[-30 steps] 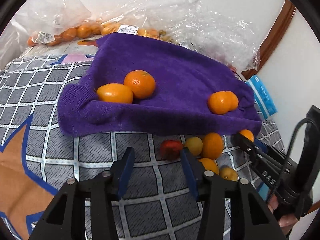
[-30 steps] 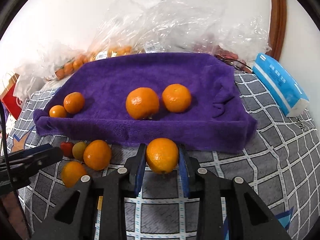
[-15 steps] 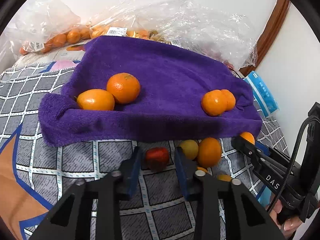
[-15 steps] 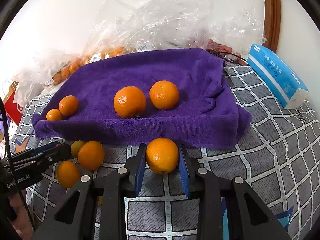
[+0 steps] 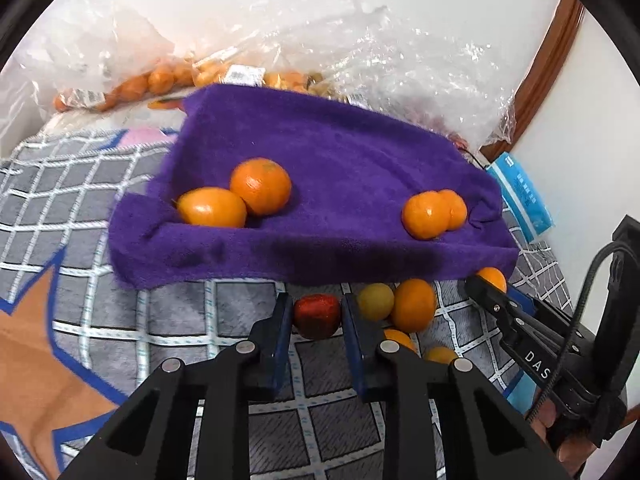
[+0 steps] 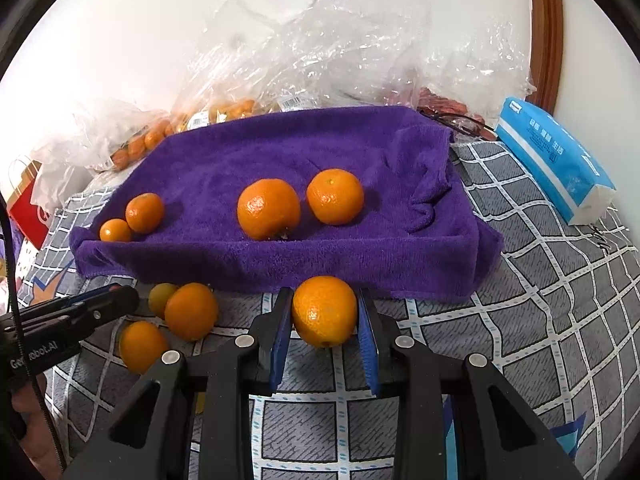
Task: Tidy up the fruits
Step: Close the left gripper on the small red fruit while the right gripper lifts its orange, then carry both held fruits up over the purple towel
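My left gripper (image 5: 316,316) is shut on a small red fruit (image 5: 317,315) just in front of the purple towel (image 5: 332,160). My right gripper (image 6: 324,312) is shut on an orange (image 6: 325,310) at the towel's near edge. On the towel lie two large oranges (image 6: 269,209) side by side and two smaller ones (image 6: 144,213) at the left. Loose fruit sits on the bedspread between the grippers: a yellowish fruit (image 5: 375,301), an orange (image 5: 413,305) and smaller ones behind my left gripper's right finger. The right gripper also shows at the right of the left wrist view (image 5: 486,286).
Clear plastic bags (image 6: 320,52) with small oranges (image 6: 140,144) line the wall behind the towel. A blue tissue pack (image 6: 556,164) lies at the right, a red paper bag (image 6: 28,208) at the left. The grey checked bedspread (image 6: 540,280) covers the surface.
My left gripper moved forward to the red fruit and closed on it. The right gripper kept its hold on the orange and stayed put.
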A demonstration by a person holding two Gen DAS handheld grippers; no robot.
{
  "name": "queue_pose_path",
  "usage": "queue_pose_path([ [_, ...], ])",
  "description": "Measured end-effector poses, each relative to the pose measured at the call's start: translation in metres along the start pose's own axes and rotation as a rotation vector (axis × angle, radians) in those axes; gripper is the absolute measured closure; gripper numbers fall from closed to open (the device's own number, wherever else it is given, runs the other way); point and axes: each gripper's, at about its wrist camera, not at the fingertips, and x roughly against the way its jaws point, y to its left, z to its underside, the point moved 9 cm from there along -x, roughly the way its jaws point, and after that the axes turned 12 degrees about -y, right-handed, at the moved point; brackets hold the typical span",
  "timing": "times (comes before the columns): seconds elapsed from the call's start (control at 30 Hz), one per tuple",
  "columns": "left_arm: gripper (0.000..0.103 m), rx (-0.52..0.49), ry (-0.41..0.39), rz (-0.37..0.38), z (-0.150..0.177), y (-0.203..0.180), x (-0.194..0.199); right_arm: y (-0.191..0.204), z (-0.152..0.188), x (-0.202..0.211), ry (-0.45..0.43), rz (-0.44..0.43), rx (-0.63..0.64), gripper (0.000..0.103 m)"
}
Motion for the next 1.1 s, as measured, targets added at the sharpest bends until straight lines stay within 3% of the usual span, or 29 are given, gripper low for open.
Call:
queue_pose_path([
  [0.43, 0.079, 0.021, -0.095, 0.01, -0.047, 0.005, 0.028, 0.004, -0.039, 0.029, -0.068, 0.029, 0.001, 0.072],
  [1.1, 0.079, 0.013, -0.149, -0.042, -0.09, 0.011, 0.001, 0.019, -0.097, 0.004, -0.149, 0.012, 0.009, 0.072],
])
